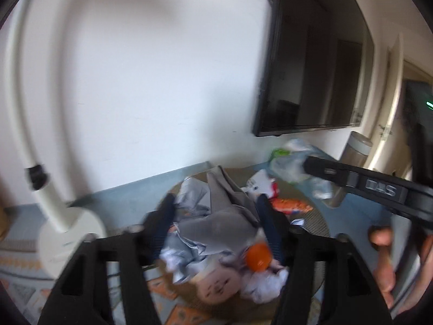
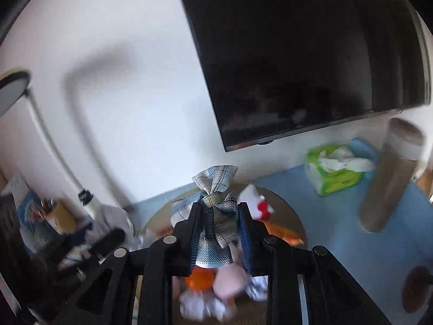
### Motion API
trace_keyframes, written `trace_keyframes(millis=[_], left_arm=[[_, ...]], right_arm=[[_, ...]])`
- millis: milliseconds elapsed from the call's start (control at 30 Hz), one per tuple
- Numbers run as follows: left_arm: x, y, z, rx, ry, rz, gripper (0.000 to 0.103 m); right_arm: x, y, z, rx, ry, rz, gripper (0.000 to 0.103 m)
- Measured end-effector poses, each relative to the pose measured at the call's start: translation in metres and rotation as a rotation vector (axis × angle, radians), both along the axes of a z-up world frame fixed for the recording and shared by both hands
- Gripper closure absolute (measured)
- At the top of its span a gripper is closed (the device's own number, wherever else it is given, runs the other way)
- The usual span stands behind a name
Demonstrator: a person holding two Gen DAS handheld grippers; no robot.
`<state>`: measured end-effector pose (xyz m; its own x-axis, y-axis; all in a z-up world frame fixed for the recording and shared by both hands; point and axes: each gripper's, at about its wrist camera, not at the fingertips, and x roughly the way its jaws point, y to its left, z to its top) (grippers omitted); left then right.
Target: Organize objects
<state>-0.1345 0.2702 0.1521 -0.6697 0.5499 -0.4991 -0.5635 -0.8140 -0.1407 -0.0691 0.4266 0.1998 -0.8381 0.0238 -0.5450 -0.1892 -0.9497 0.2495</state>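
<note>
A soft doll [image 1: 219, 284] with a pale face, grey hat and orange ball lies between the fingers of my left gripper [image 1: 216, 216], which are spread wide around it above a round brown mat [image 1: 319, 222]. My right gripper [image 2: 217, 222] is shut on a plaid fabric bow [image 2: 216, 211], held above the same doll [image 2: 227, 281] and mat [image 2: 284, 205]. The right gripper's black arm [image 1: 379, 187] crosses the right of the left wrist view. A red and white packet [image 1: 261, 185] and an orange packet [image 1: 291, 205] lie on the mat behind the doll.
A white desk lamp [image 1: 67, 233] stands at the left on a patterned cloth. A black wall screen [image 1: 311, 62] hangs above. A green tissue box [image 2: 333, 170], a tall cylinder [image 2: 387, 178] and a clear plastic bag [image 1: 297, 162] stand at the right on the blue surface.
</note>
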Motion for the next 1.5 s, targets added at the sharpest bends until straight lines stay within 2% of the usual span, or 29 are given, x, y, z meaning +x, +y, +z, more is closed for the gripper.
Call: trace_keyframes(millis=[33, 67, 100, 233, 433, 600, 667, 733, 833, 900, 967, 1000, 1033, 1133, 1233, 1400, 1500], left_arm=[[-0.003, 0.004, -0.004, -0.001, -0.011, -0.006, 0.008], [-0.005, 0.008, -0.007, -0.012, -0.016, 0.002, 0.003], [-0.005, 0.009, -0.009, -0.022, -0.01, 0.013, 0.003], [0.003, -0.006, -0.011, -0.003, -0.05, 0.008, 0.003], [0.042, -0.068, 0.014, 0.013, -0.013, 0.087, 0.003], [0.091, -0.155, 0.038, 0.032, 0.022, 0.203, 0.001], [0.109, -0.196, 0.042, 0.061, -0.009, 0.249, 0.001], [0.121, -0.229, 0.039, 0.053, -0.066, 0.316, 0.001], [0.129, -0.277, 0.02, 0.044, -0.161, 0.437, 0.001], [0.135, -0.298, -0.002, -0.007, -0.173, 0.531, 0.001], [0.138, -0.309, -0.031, -0.083, -0.169, 0.61, 0.001], [0.139, -0.313, -0.045, -0.104, -0.178, 0.622, 0.001], [0.138, -0.314, -0.065, -0.119, -0.209, 0.617, 0.001], [0.136, -0.314, -0.098, -0.116, -0.271, 0.59, 0.001], [0.132, -0.312, -0.121, -0.102, -0.295, 0.584, 0.001], [0.126, -0.3, -0.134, -0.194, -0.3, 0.593, 0.001], [0.117, -0.297, -0.142, -0.223, -0.361, 0.586, 0.001]], right_arm=[[-0.012, 0.004, -0.003, -0.011, -0.014, 0.005, 0.06], [-0.022, 0.008, -0.006, -0.019, -0.038, 0.005, 0.048], [-0.027, 0.011, -0.008, -0.028, -0.049, 0.004, 0.046], [-0.021, 0.016, -0.019, -0.043, -0.079, 0.009, 0.046], [0.013, -0.001, -0.02, -0.063, -0.097, 0.068, 0.046], [0.049, -0.052, 0.0, -0.1, -0.08, 0.174, 0.044], [0.064, -0.082, 0.005, -0.101, -0.074, 0.215, 0.042], [0.078, -0.115, 0.006, -0.107, -0.061, 0.269, 0.041], [0.089, -0.167, -0.003, -0.055, -0.07, 0.327, 0.039], [0.091, -0.199, -0.018, 0.003, -0.081, 0.345, 0.032], [0.092, -0.226, -0.042, 0.066, -0.103, 0.339, 0.018], [0.091, -0.236, -0.055, 0.086, -0.118, 0.335, 0.017], [0.091, -0.247, -0.073, 0.11, -0.132, 0.335, 0.017], [0.088, -0.263, -0.108, 0.159, -0.191, 0.318, 0.017], [0.084, -0.263, -0.129, 0.157, -0.232, 0.318, 0.017], [0.074, -0.251, -0.152, 0.179, -0.289, 0.271, 0.017], [0.067, -0.243, -0.159, 0.14, -0.333, 0.258, 0.017]])
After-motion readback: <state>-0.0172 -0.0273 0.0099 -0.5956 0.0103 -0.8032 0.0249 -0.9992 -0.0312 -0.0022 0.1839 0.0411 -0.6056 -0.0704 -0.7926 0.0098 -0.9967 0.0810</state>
